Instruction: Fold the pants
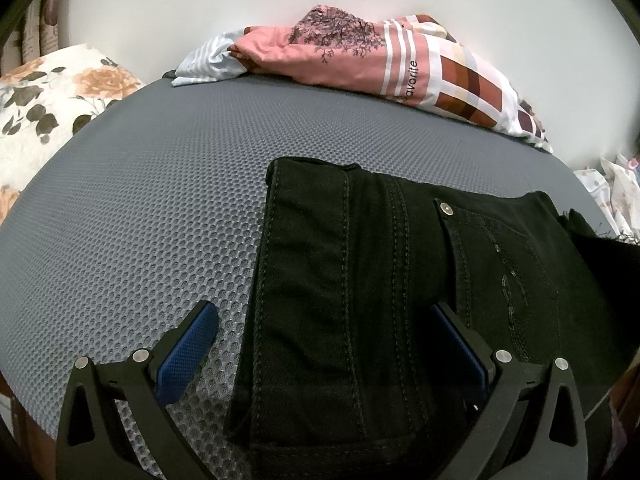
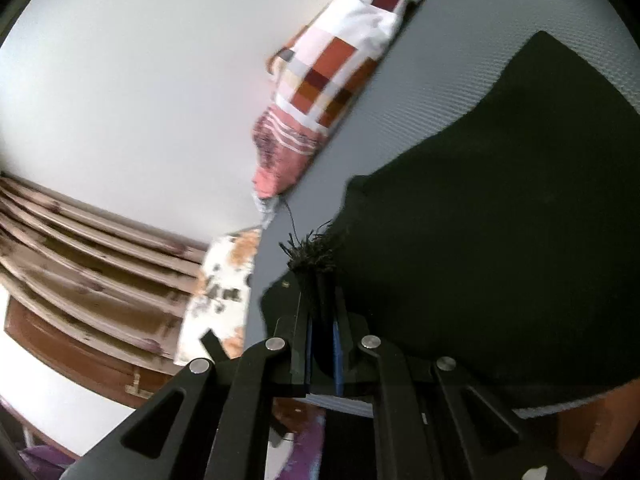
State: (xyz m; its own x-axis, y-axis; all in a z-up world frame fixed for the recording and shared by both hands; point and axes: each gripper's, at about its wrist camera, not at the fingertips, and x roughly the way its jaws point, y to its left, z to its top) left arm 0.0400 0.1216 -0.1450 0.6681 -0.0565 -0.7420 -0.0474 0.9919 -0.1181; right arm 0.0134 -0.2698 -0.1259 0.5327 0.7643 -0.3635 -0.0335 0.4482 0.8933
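Wide apart stand the blue-padded fingers of the left gripper (image 1: 320, 354), gripping nothing; seen from its own wrist, it hovers over the waistband end of the black denim pants (image 1: 400, 280), one finger above the bare grey honeycomb-textured mat (image 1: 140, 200) and the other above the fabric. The pants lie flat on that mat with a riveted back pocket (image 1: 504, 264) facing up, and a frayed hem shows at the right edge of this view. Behind them, against the white wall, lies a pink and checked folded bedsheet (image 1: 380, 60), with a floral pillow (image 1: 52, 96) to the left. From the right wrist, the right gripper (image 2: 322, 308) is pinched nearly closed on the frayed leg hem (image 2: 316, 250), black threads sticking out past its fingertips, while the lifted leg hangs as a dark sheet across the right of the picture. This view is tilted and smeared. My worry is that the pinch catches mostly loose fringe, so the hem could slide free mid-carry, or the unanchored waistband could drag and leave the fold crooked.
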